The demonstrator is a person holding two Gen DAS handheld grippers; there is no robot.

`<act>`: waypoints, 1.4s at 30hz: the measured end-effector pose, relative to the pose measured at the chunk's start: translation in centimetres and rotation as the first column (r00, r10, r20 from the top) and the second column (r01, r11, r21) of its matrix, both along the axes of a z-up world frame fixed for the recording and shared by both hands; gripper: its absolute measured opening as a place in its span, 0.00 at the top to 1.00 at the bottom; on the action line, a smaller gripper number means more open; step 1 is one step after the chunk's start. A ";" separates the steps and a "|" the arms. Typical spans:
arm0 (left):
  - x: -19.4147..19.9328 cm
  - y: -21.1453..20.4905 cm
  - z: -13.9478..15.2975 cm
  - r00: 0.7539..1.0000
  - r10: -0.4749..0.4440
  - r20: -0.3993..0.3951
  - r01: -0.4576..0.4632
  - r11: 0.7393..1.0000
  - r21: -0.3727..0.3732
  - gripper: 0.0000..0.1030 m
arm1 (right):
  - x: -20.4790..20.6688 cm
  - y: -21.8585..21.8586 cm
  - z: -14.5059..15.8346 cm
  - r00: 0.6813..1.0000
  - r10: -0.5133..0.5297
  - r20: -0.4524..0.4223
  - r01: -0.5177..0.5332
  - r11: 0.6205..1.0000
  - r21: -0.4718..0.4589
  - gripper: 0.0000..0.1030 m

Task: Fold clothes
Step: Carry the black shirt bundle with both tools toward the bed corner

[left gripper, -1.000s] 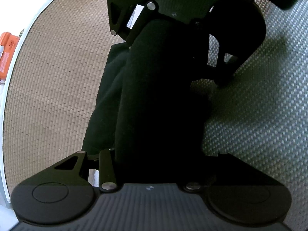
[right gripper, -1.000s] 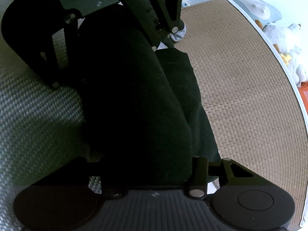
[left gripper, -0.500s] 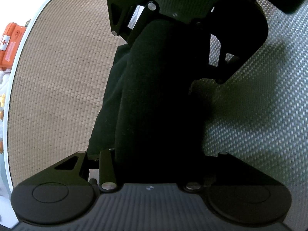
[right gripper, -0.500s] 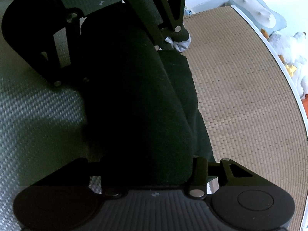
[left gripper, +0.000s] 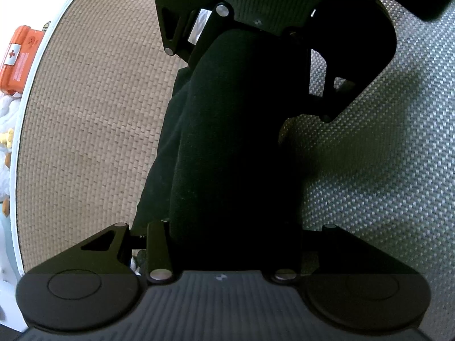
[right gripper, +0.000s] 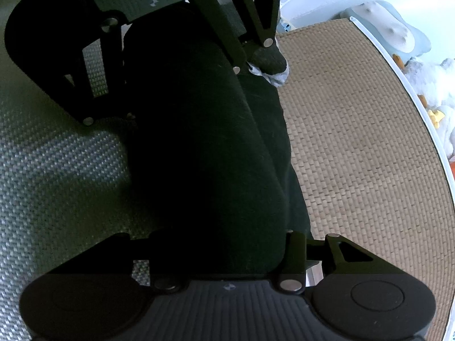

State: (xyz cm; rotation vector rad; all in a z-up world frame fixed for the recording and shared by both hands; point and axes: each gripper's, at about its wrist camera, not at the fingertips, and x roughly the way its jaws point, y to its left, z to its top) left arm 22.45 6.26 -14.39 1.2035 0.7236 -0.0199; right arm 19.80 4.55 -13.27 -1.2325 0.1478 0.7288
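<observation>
A black garment [left gripper: 227,130], folded into a long thick bundle, stretches between my two grippers above the woven mat. My left gripper [left gripper: 227,244] is shut on one end of it, and the right gripper's body [left gripper: 256,14] faces it at the top of the left wrist view. My right gripper [right gripper: 219,253] is shut on the other end of the garment [right gripper: 204,142], and the left gripper's body [right gripper: 159,5] faces it. A lower layer of the cloth [right gripper: 273,119] hangs out on one side.
The mat is tan on one half [left gripper: 93,119] and grey on the other [left gripper: 384,170], with a white rim [left gripper: 31,79]. An orange first-aid box [left gripper: 20,59] and white plush toys [right gripper: 432,85] lie beyond the rim. A grey sock [right gripper: 270,65] lies on the mat.
Both grippers have lifted and shifted with the garment held between them; more of the mat's rim, the orange box and the sock have come into view.
</observation>
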 end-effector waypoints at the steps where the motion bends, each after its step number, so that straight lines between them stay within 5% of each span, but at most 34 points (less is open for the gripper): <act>1: 0.0 0.1 0.0 1.000 0.001 0.000 -0.001 1.000 0.001 0.54 | 0.4 0.5 0.1 1.000 0.002 0.000 -0.002 1.000 -0.001 0.54; 42: -5.2 10.0 3.2 0.994 0.108 0.011 -0.109 0.988 0.107 0.54 | -1.5 12.3 3.7 0.990 0.140 0.020 -0.141 0.989 0.046 0.57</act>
